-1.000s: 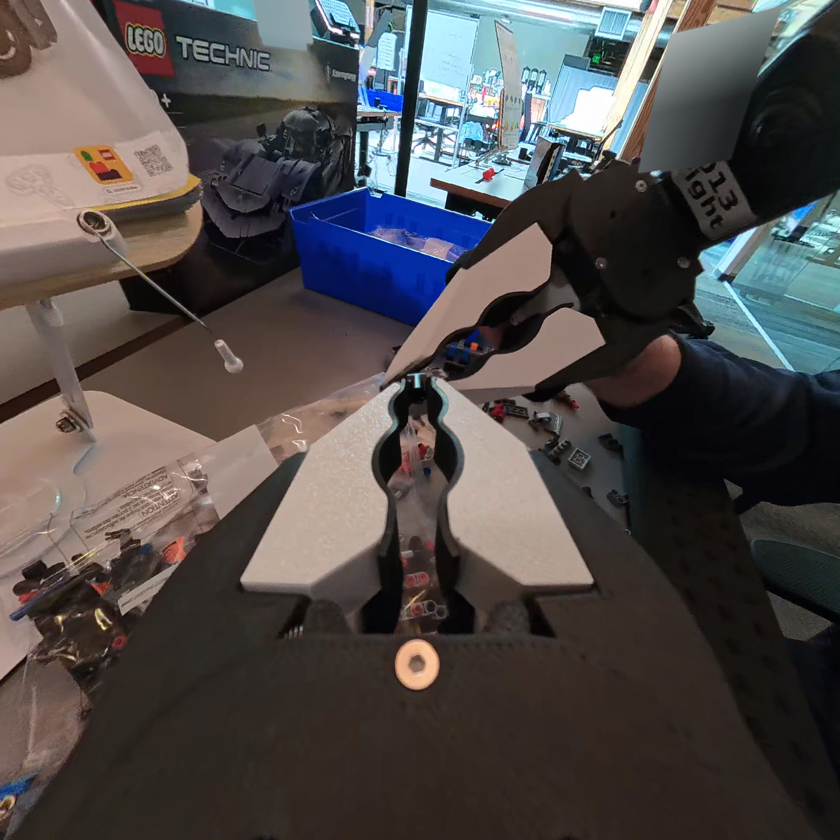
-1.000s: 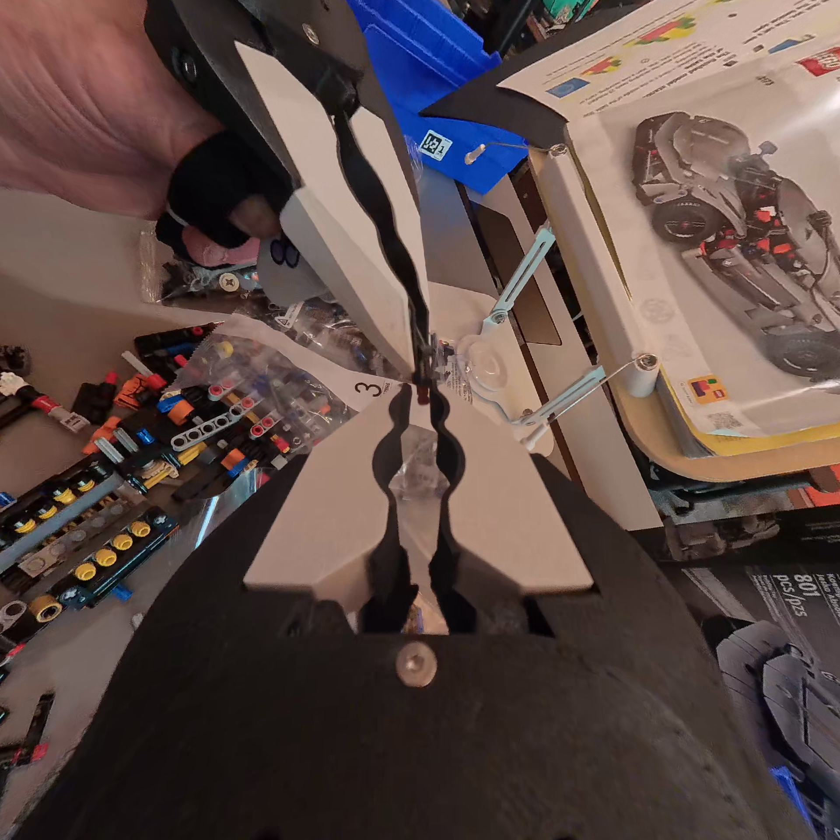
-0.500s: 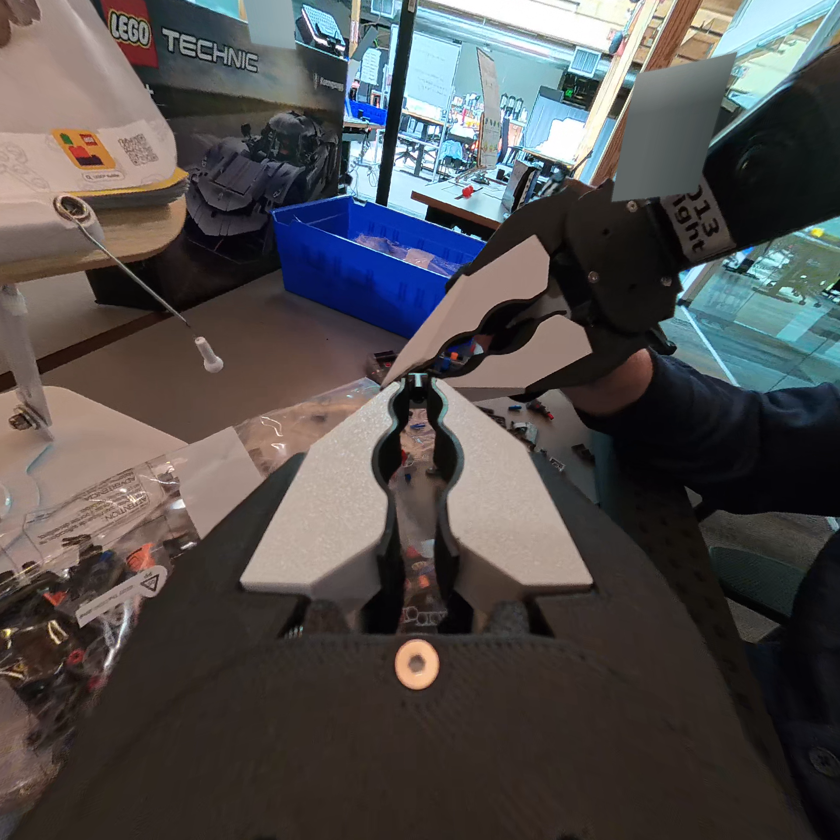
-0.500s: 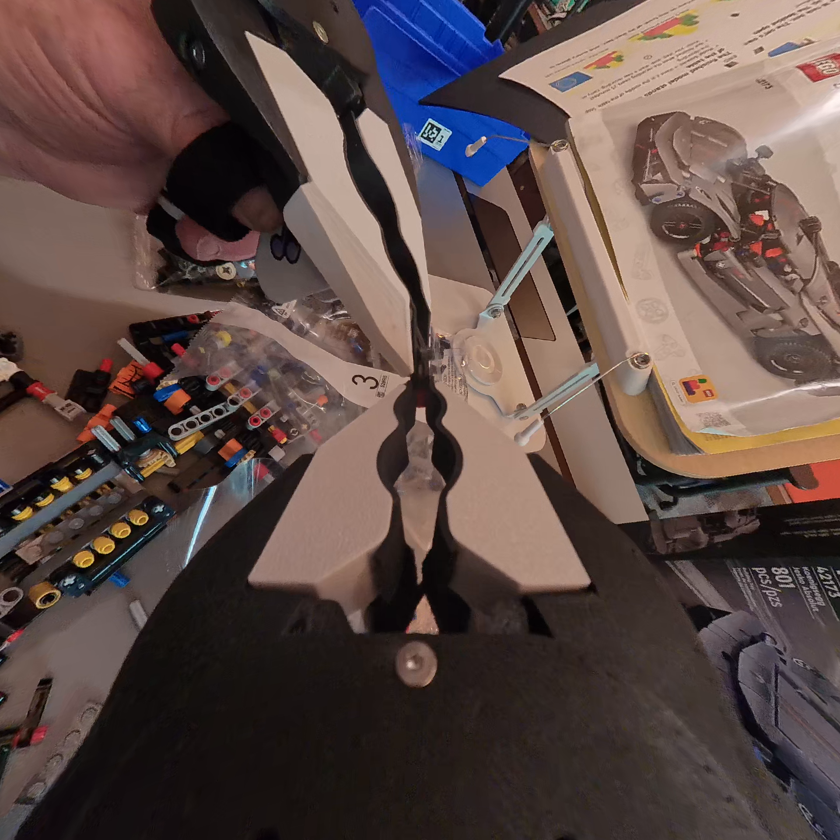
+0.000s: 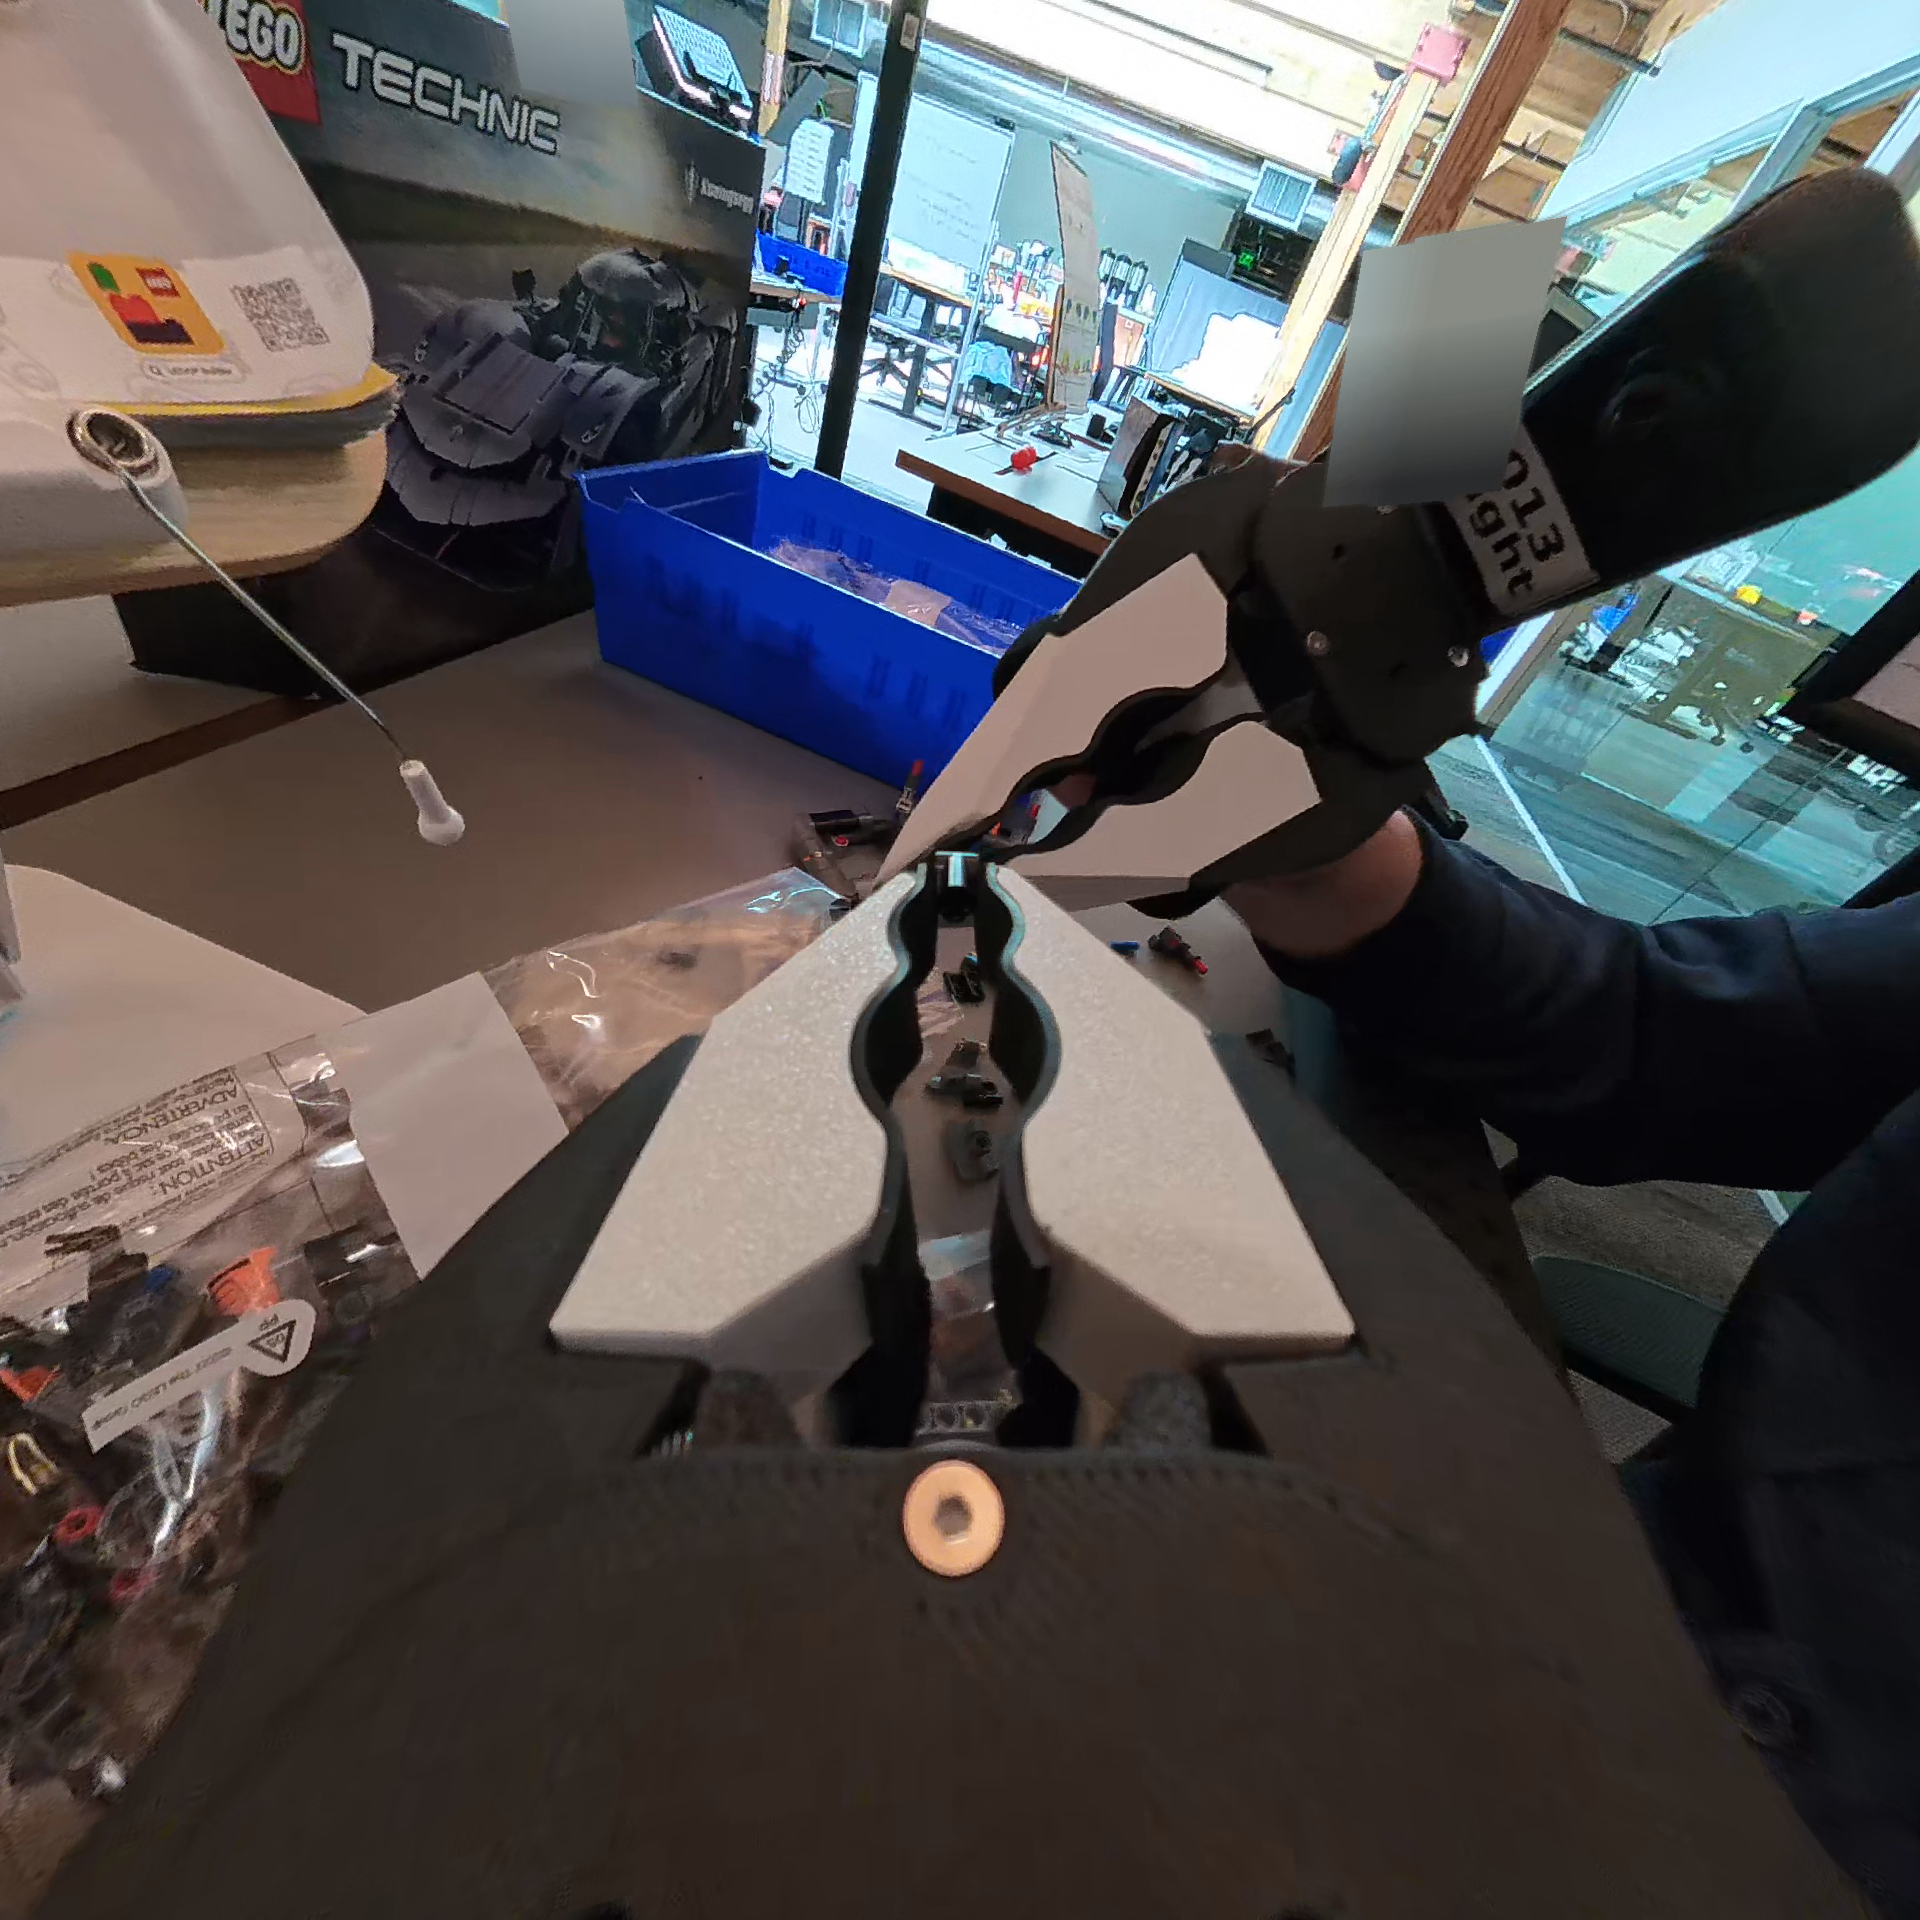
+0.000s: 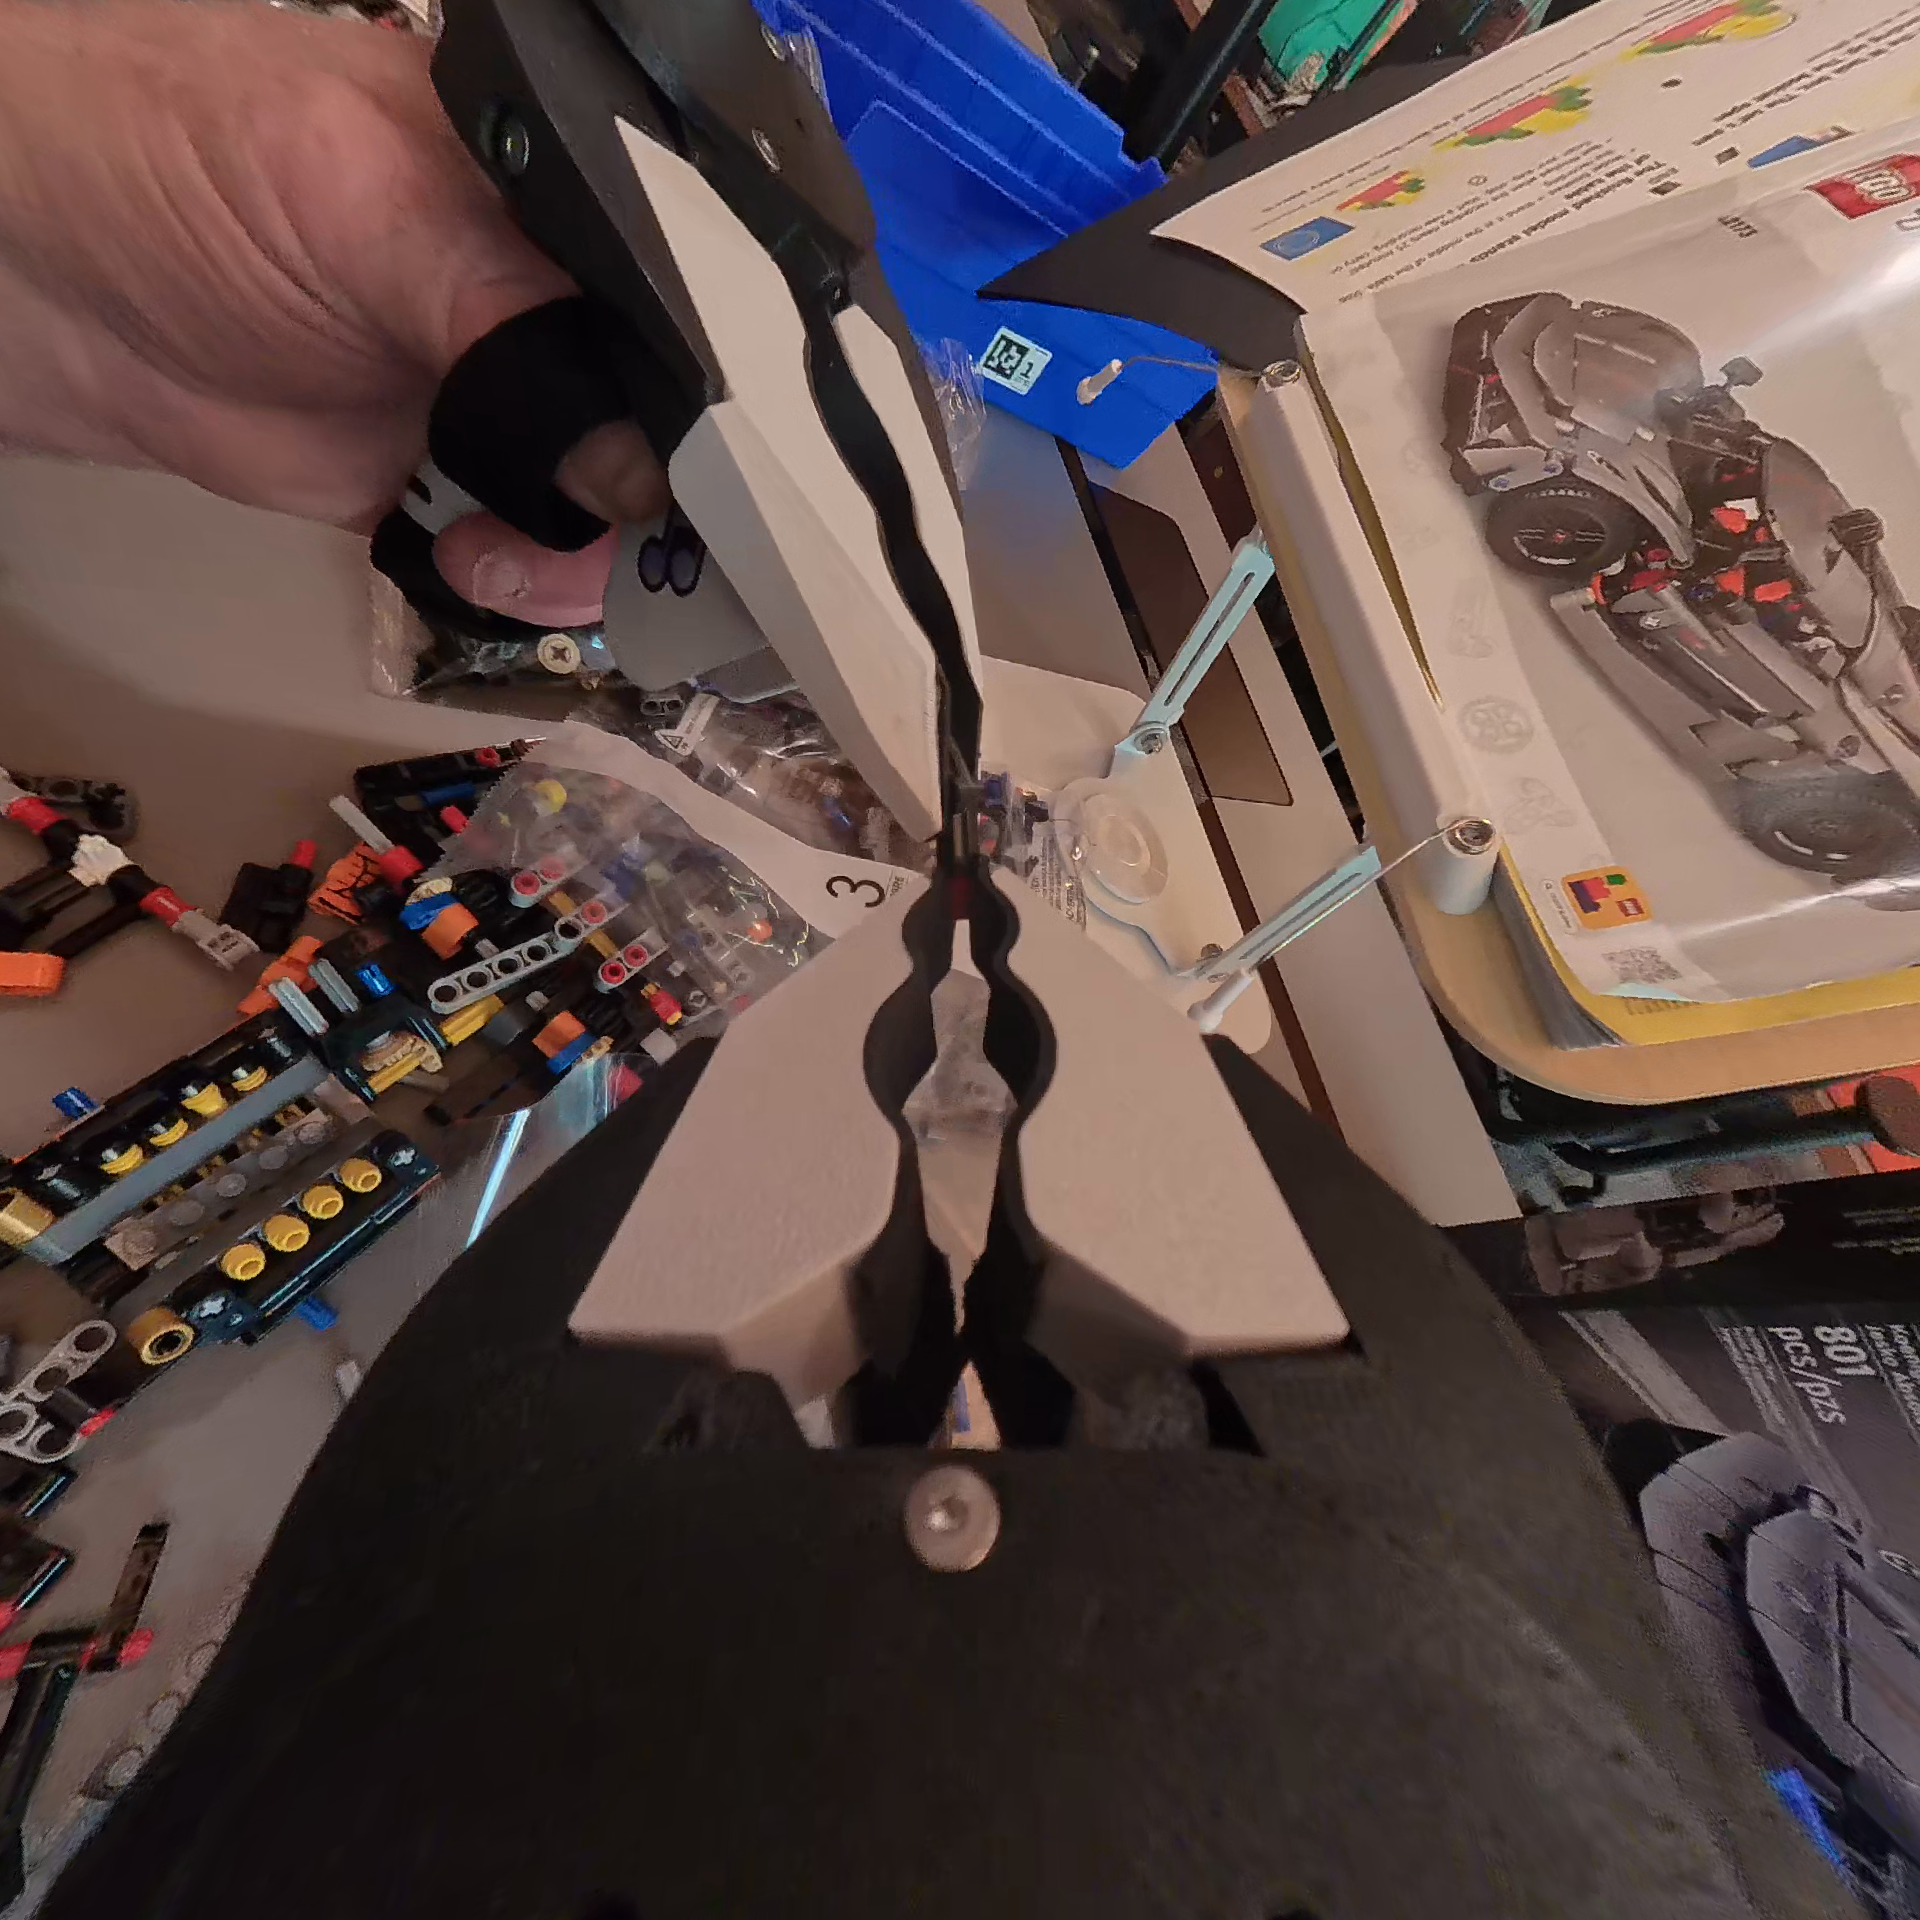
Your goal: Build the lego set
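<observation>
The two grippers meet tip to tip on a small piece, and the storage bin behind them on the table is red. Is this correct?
Not quite: the bin is blue, not red, as the left wrist view shows. The rest holds: the left gripper and the right gripper meet tip to tip on a small piece.

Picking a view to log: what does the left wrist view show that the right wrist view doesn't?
Left wrist only: the bin's open inside and the workshop behind it. Right wrist only: the open manual and sorted parts beside the numbered bag. Both: left gripper and right gripper shut tip to tip on a small dark piece.
</observation>
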